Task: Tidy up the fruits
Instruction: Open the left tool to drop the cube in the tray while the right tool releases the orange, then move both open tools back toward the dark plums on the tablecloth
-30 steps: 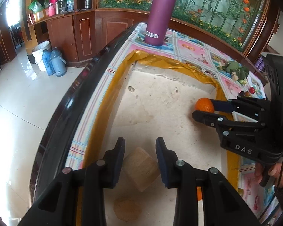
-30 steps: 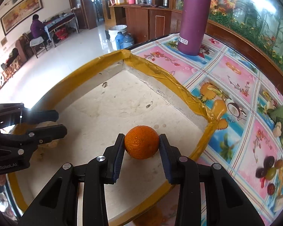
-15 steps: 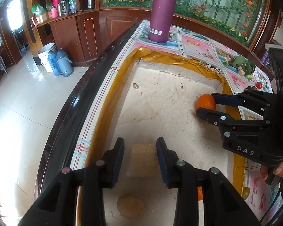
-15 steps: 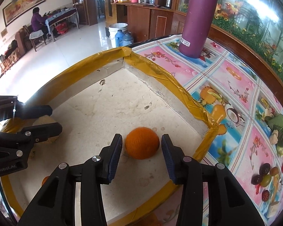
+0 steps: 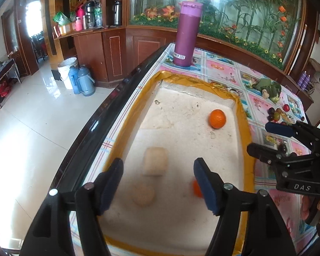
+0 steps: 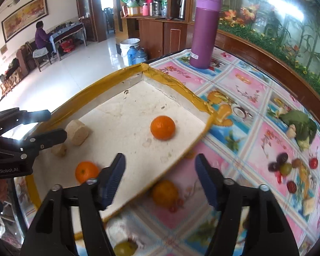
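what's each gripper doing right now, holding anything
left gripper: open, holding nothing, above the tray.
right gripper: open, holding nothing, over the tray's edge.

From the left gripper point(image 5: 157, 183) we look forward and down, close over the tray point(image 5: 244, 128), while from the right gripper point(image 6: 160, 177) we look across its near edge, both views sharing the tray point(image 6: 108, 81) and purple bottle point(image 5: 186, 34).

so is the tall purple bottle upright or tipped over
Upright: the tall purple bottle stands on its base on the flowered tablecloth, lid on top, beyond the yellow-taped tray.
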